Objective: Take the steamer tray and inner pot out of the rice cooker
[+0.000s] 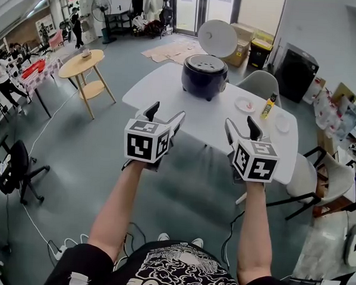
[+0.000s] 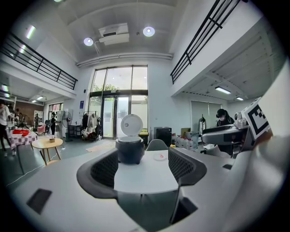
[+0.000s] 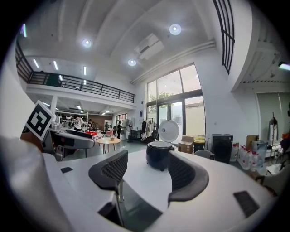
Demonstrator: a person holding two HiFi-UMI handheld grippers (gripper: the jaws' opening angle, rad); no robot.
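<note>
A dark rice cooker stands at the far side of the white table, its round white lid swung up. A grey perforated steamer tray shows in its top; the inner pot is hidden. My left gripper and right gripper hover side by side over the table's near edge, both open and empty, well short of the cooker. The left gripper view frames the cooker between open jaws. The right gripper view shows the cooker beyond the right gripper.
A small plate, a yellow bottle and a white dish sit on the table's right part. Grey chairs stand behind and right of the table. A round wooden side table is at the left, a black office chair nearer.
</note>
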